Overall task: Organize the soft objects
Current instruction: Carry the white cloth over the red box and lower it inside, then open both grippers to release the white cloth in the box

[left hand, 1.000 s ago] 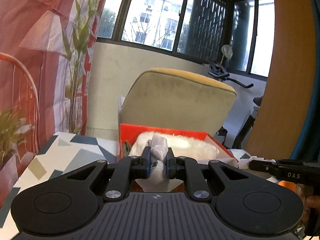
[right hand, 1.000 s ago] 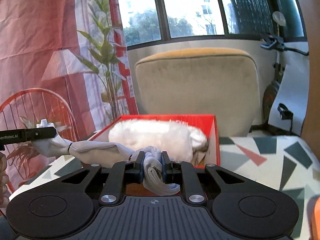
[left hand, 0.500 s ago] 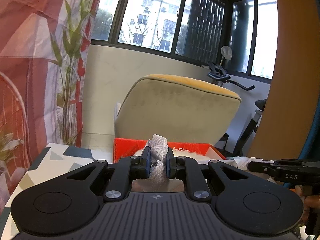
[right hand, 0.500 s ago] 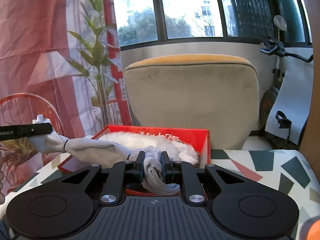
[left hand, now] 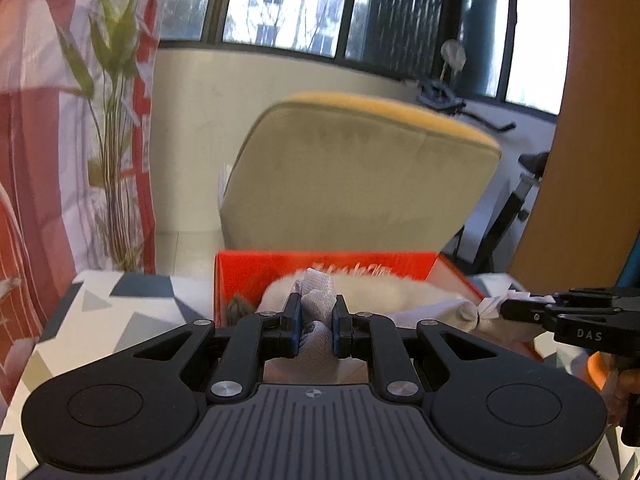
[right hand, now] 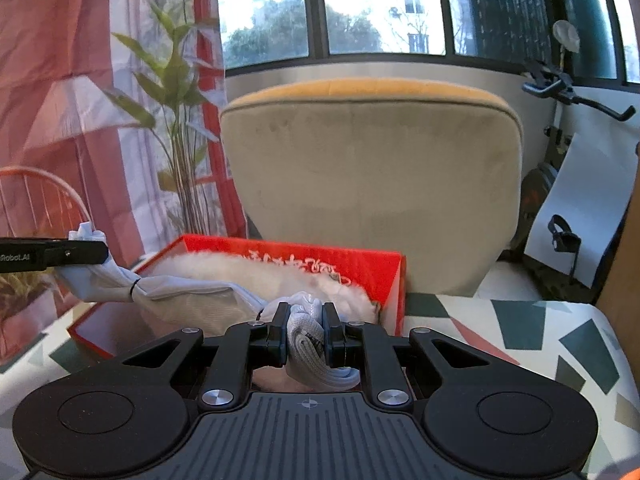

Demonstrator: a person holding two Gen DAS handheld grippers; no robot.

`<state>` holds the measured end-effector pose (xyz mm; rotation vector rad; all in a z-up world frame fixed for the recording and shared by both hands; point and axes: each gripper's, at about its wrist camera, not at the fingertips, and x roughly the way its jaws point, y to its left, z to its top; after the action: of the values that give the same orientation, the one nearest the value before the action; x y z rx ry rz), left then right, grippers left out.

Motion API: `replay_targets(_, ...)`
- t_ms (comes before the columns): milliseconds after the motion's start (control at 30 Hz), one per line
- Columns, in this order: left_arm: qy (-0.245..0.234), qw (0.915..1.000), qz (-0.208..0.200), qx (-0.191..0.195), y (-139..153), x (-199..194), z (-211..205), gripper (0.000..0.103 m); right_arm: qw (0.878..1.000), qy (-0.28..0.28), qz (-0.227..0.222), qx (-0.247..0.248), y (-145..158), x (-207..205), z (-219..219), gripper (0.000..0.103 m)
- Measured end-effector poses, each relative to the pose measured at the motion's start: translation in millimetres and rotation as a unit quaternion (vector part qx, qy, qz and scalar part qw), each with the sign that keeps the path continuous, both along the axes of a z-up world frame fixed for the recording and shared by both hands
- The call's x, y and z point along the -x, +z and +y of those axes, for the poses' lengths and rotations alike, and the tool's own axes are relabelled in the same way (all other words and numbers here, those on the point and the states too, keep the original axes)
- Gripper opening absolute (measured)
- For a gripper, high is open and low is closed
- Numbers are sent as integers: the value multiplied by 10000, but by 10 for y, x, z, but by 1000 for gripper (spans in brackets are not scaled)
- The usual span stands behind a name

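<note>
A pale grey cloth [right hand: 192,296] hangs stretched between my two grippers, above the near edge of a red box [right hand: 360,266]. My left gripper [left hand: 316,304] is shut on one bunched end of the cloth [left hand: 318,284]. My right gripper [right hand: 305,316] is shut on the other end. Each wrist view shows the other gripper from the side, clamped on the cloth: the right gripper [left hand: 520,307] at the right edge, the left gripper [right hand: 96,252] at the left edge. A white fluffy item [right hand: 260,276] lies inside the red box [left hand: 280,272].
The box rests on a table [right hand: 520,344] covered in a geometric-patterned cloth. Behind it stands a beige chair with a yellow top [right hand: 372,184]. A potted plant [right hand: 176,128] and a red curtain are at the left, an exercise bike [right hand: 560,84] by the windows.
Both grippers have travelled sideways together with the cloth still stretched between them, and the red box has drifted left in the right wrist view. Neither grip has changed.
</note>
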<state>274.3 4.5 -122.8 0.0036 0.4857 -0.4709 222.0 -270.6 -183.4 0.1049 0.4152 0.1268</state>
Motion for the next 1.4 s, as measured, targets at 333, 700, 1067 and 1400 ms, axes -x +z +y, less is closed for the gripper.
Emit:
replay_targets(333, -216, 9982, 417, -374, -186, -151, -68, 16, 9989, 135, 457, 44, -217, -146, 155, 15)
replay_targets(700, -206, 9942, 863, -606, -313, -247, -199, 16, 9944, 95, 1052, -107, -297, -300, 233, 15)
replay_targets(1067, -242, 9953, 752, -557, -202, -136, -188, 56, 9953, -76, 963, -19, -251, -185, 216, 31)
replay_targets(1400, -184, 9989, 51, -437, 17, 196, -120, 100, 9993, -242, 291, 52, -103, 185, 206, 88)
